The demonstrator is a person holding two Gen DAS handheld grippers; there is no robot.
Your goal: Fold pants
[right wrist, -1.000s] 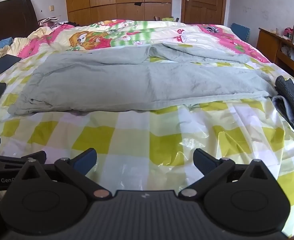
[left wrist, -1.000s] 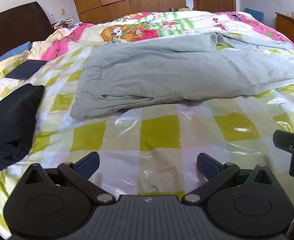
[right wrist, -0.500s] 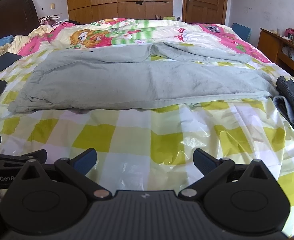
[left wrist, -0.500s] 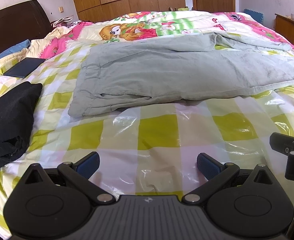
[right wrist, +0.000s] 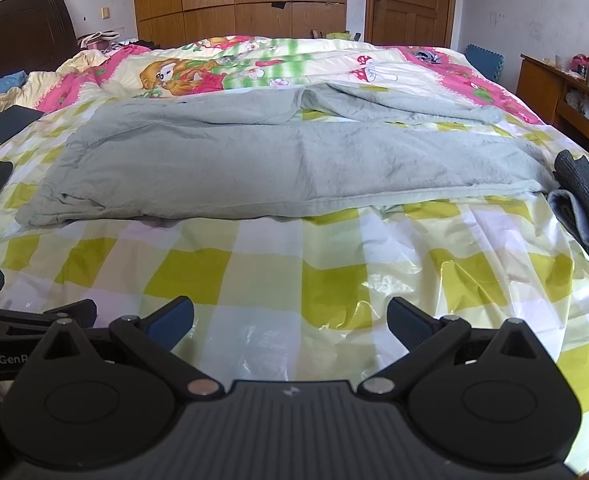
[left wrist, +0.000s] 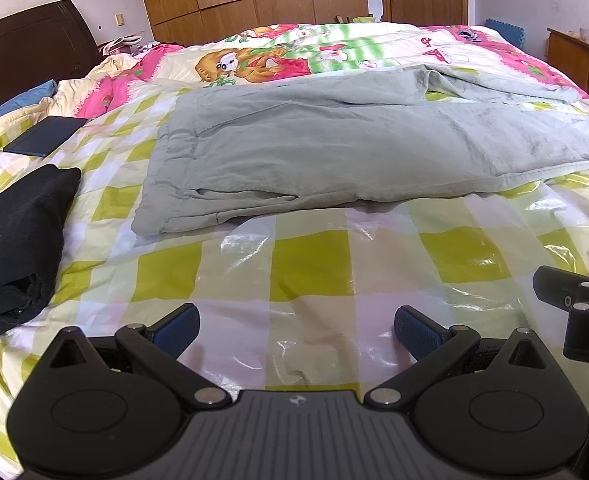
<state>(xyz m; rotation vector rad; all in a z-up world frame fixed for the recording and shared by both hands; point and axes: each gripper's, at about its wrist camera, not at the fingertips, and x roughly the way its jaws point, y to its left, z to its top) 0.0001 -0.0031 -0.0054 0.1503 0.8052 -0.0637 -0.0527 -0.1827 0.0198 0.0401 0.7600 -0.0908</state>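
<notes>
The left gripper [left wrist: 296, 326] is being held released at frame bottom, nothing gripped, above the checked sheet [left wrist: 310, 264]. The right gripper [right wrist: 290, 318] is likewise being held wide apart. The grey pants [right wrist: 270, 164] are being left spread across frame centre. A black garment [left wrist: 18, 236] is lying at left.
</notes>
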